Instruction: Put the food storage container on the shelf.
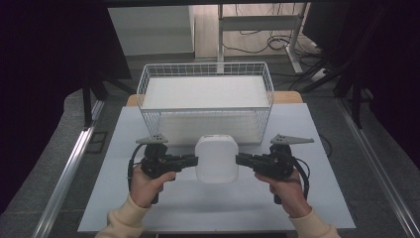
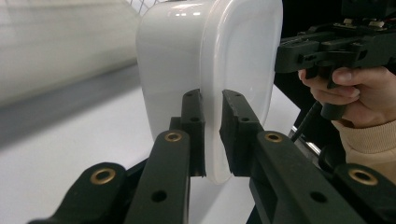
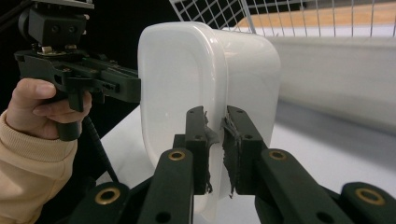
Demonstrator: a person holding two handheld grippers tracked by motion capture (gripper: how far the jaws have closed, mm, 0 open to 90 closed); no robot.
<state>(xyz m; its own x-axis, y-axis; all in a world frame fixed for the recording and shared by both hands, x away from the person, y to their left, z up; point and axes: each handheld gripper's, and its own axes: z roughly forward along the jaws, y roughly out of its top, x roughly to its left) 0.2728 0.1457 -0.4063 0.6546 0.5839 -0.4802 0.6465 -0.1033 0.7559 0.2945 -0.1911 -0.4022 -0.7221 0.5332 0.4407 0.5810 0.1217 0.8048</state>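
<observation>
From the high view, the left gripper [image 1: 194, 160] and the right gripper [image 1: 239, 159] point at each other across a white box [image 1: 216, 159], each clamped on one side of it. The box hangs between the two sets of tips, clear of the white table [image 1: 148, 208]. Just beyond the box and both grippers stands a wire basket [image 1: 205, 72], apart from them. A hand in a cream sleeve [image 1: 124, 220] grasps each handle from the near side.

In the left gripper view, the two black jaws stand close together with the box's protruding rim [image 2: 214, 140] pinched between them; the pads press on it from both sides. The rounded body of the box [image 2: 173, 56] lies to the left of the jaws and the flat lid face [image 2: 245, 51] to their right. Past the box, on the far right, the other hand [image 2: 345, 93] grips the right gripper's handle.

In the right gripper view, the jaws are likewise nearly closed, biting the rim [image 3: 217, 154] of the box on its opposite side. The pads [image 3: 229, 140] look frayed. The lid face [image 3: 177, 84] lies to the left of the jaws, the body [image 3: 252, 70] to the right. Beyond it at the far left, the left hand [image 3: 39, 109] holds its gripper. The basket mesh [image 3: 280, 16] rises behind the box.
</observation>
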